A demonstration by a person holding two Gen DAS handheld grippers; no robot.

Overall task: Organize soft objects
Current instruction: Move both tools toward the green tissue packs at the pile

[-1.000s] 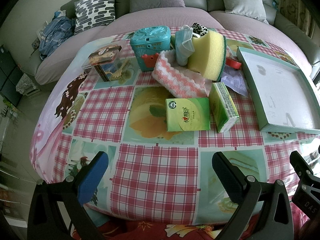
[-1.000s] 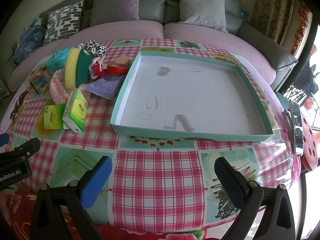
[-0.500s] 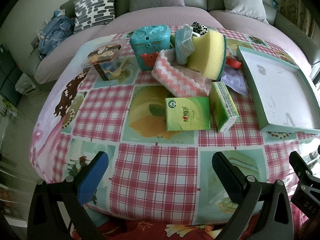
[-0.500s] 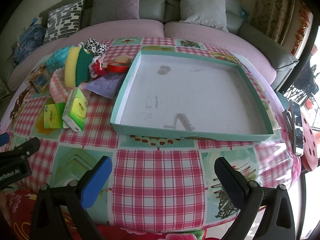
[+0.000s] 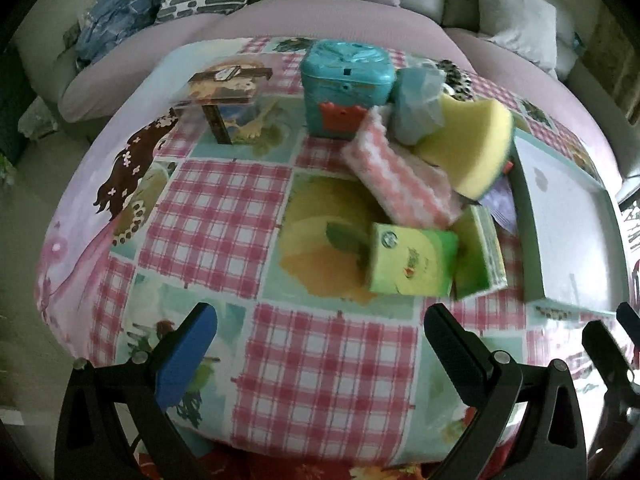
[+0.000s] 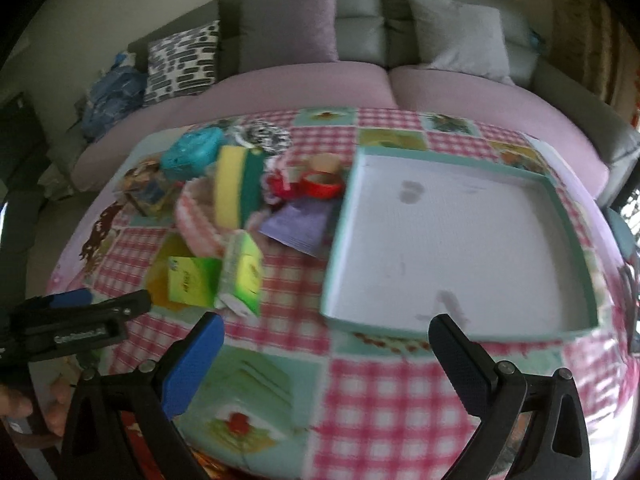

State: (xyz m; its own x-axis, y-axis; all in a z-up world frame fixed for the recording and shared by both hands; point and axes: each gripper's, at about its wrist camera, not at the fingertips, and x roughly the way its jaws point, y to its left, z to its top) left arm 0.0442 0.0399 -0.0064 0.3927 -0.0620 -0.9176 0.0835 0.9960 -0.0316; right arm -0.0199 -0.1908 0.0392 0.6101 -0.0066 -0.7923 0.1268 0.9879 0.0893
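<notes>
Left wrist view: both grippers, left and right, hang spread and empty, and the sponge (propped on the heap beside the tray) could topple if nudged.

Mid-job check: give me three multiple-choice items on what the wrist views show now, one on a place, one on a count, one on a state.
1. Where does the yellow sponge sit?
A. inside the tray
B. in the pile, leaning over the pink-and-white cloth
C. on the sofa

2. How many green tissue packs lie at the near edge of the pile?
A. one
B. two
C. four

3. What state are the left tongs in?
A. open, holding nothing
B. shut on the sponge
C. shut on a tissue pack

Answers:
1 B, the sponge leans on the cloth, left of the tray.
2 B, one lies flat and a second stands beside it.
3 A, bare tablecloth shows between the spread fingers.
</notes>
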